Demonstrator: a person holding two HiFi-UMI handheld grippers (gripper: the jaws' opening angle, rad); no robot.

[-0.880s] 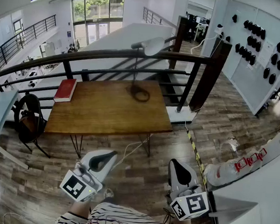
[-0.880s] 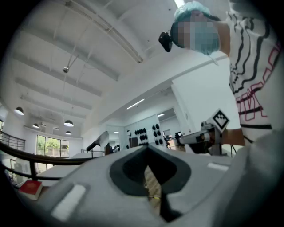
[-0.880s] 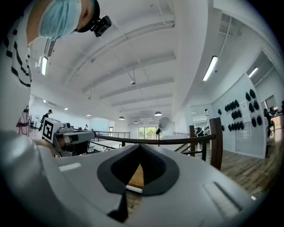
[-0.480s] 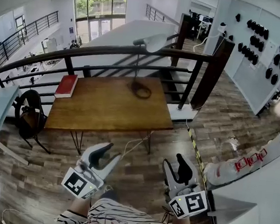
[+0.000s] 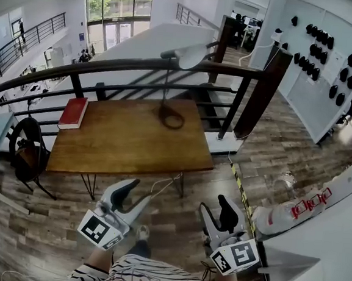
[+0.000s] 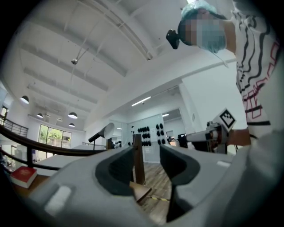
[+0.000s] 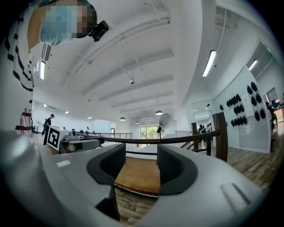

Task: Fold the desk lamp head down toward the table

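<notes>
The main danger, as I judge it, is that the white desk lamp (image 5: 189,55), with its round head on a thin dark stem and a dark ring-shaped base, tips over instead of folding. The base looks small and light. If only one gripper presses the head down while nothing holds the base or stem, the whole lamp may lean, or slide on the brown wooden table (image 5: 126,145). The lamp stands at the far edge of the table, just beside the dark metal railing (image 5: 139,66), so a push in the wrong direction could send it against the rail or off the back edge. A grip on the smooth round head could also slip.

The left gripper (image 5: 138,191) and the right gripper (image 5: 213,204) are both released: their jaws stand wide apart and nothing is between them. They hang low, on the near side of the table and well apart from the lamp, with the whole tabletop between. In the left gripper view the lamp head (image 6: 108,130) shows far away, left of the jaws. In the right gripper view the lamp head (image 7: 165,119) shows far ahead, above the right jaw. The head is raised, so the folding is not yet begun.
</notes>
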